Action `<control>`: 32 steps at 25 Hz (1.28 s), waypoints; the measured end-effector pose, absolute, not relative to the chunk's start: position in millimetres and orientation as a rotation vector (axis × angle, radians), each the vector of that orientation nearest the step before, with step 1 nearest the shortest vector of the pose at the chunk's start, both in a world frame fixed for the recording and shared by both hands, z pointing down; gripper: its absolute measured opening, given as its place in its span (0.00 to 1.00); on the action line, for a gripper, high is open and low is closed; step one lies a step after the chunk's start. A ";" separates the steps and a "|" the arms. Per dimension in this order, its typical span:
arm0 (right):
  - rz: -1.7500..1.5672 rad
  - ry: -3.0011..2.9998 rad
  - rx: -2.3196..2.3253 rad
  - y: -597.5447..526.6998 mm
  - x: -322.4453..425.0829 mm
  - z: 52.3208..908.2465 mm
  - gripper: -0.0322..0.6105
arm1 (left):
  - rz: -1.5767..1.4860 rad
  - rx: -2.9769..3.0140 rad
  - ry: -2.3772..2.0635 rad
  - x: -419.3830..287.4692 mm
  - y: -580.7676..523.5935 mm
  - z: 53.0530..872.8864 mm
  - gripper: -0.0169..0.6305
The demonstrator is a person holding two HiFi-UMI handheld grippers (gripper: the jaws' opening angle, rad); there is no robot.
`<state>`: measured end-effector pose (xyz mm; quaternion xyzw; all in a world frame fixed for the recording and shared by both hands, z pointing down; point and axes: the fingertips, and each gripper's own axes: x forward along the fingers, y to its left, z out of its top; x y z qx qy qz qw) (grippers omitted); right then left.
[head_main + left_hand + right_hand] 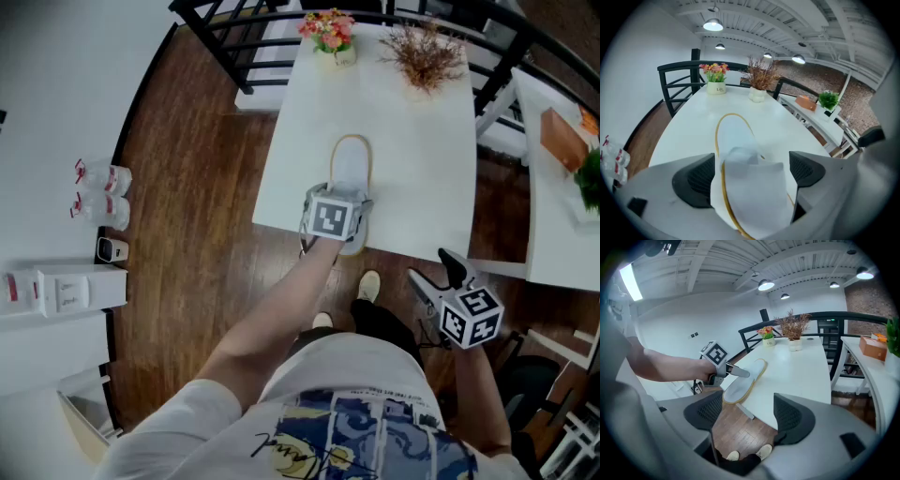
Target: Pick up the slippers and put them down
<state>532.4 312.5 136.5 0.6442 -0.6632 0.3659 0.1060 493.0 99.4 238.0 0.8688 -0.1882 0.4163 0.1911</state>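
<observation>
A white slipper (352, 164) with a yellow-trimmed sole lies lengthwise on the white table (422, 187), its near end poking over the table's front edge. My left gripper (340, 202) comes down over that near end. In the left gripper view the gripper (752, 176) has the slipper's (736, 140) soft white upper filling the gap between the pads, shut on it. My right gripper (436, 272) hangs below and right of the table edge, open with nothing in it; its own view shows my right gripper (743, 416) over wood floor, the slipper (750, 378) beyond.
A flower pot (330, 37) and a pot of dried twigs (424, 52) stand at the table's far end, black chairs behind. A second table (553, 206) at right bears an orange box (562, 141). Bottles (98, 192) sit on a counter at left. The person's feet (368, 286) are below.
</observation>
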 end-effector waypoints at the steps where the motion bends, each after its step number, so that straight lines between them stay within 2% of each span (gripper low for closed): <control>1: 1.076 -1.962 1.898 311.2 539.8 136.5 0.59 | 1.212 2.414 -0.560 495.3 93.7 247.9 0.79; 6: 1.077 -1.993 1.890 307.9 573.9 136.1 0.58 | 1.402 2.289 -0.632 499.5 87.8 297.6 0.79; 9: 1.074 -2.006 1.872 306.8 587.7 137.0 0.58 | 1.421 2.306 -0.625 510.1 95.8 311.2 0.82; 16: 1.067 -2.023 1.859 305.1 593.9 137.2 0.58 | 1.376 2.362 -0.638 512.7 90.0 298.7 0.71; 27: 1.056 -2.054 1.808 298.3 588.8 139.1 0.58 | 1.308 2.431 -0.630 501.9 87.3 271.9 0.68; 32: 1.012 -2.111 1.737 277.1 572.7 137.3 0.58 | 1.279 2.463 -0.664 474.0 72.0 245.4 0.68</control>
